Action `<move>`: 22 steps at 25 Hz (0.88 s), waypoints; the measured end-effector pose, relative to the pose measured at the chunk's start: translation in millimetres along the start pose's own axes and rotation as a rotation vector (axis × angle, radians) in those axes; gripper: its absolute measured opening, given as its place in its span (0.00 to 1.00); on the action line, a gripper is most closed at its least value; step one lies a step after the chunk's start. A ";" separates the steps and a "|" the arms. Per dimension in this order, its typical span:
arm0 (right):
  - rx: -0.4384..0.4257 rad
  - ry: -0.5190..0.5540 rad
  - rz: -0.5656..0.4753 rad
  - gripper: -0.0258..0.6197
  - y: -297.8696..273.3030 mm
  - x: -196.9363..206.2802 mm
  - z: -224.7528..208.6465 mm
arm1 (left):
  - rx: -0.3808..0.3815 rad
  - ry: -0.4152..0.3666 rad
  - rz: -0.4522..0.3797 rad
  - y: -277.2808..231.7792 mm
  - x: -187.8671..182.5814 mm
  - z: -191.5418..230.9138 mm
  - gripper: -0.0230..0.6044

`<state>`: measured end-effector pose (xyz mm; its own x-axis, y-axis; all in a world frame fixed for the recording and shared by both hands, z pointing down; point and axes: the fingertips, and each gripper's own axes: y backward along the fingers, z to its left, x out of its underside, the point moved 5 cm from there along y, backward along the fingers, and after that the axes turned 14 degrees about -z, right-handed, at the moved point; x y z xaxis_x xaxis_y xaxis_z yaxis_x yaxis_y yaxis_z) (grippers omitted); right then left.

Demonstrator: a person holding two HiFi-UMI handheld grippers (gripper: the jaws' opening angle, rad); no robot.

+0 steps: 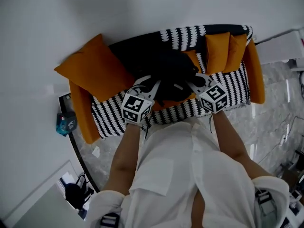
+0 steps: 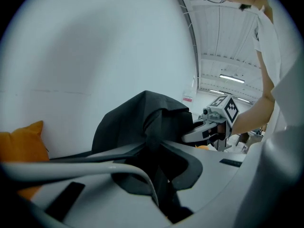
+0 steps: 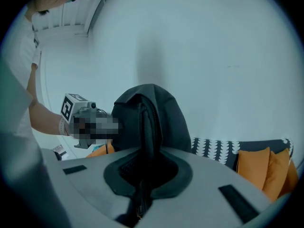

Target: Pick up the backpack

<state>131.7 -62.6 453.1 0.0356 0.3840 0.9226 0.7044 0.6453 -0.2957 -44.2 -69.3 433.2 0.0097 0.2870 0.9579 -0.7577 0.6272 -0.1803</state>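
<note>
While pinched at both sides, backpack (image 1: 166, 72) fabric between closed fingers (image 2: 204, 179) of left gripper (image 2: 164, 167) and right gripper (image 3: 142, 170).

The white wall (image 1: 142, 13) closes off the far side of the sofa (image 1: 81, 113). A big orange cushion (image 1: 92, 70) crowds the backpack (image 1: 168, 72) on its left, and two smaller cushions (image 1: 225, 51) stand on its right. Space above is open, and bare floor (image 1: 275, 103) lies right of the sofa.

Pretty dim overall, cool greyish light, soft with barely any hard shadows; the black backpack (image 1: 173, 77) just reads as a near-featureless blob; both gripper views are fisheye, dark at the corners, straight lines bowed; ceiling strip lights (image 2: 232, 78) glow far right; nearest stuff looks soft
</note>
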 end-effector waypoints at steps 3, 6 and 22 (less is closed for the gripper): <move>0.004 0.017 -0.046 0.08 12.7 -18.3 4.3 | 0.011 -0.023 -0.037 2.8 -21.1 -9.9 0.12; 0.008 0.048 -0.097 0.08 22.2 -40.5 8.3 | 0.025 -0.054 -0.078 5.5 -44.1 -16.5 0.12; -0.002 0.187 -0.335 0.08 73.8 -143.5 30.0 | 0.080 -0.144 -0.305 18.7 -148.4 -53.6 0.12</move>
<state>157.3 -50.3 291.5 -0.0680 0.0248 0.9974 0.7001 0.7134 0.0300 -24.9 -61.4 275.7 0.1560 -0.0136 0.9877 -0.7826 0.6084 0.1320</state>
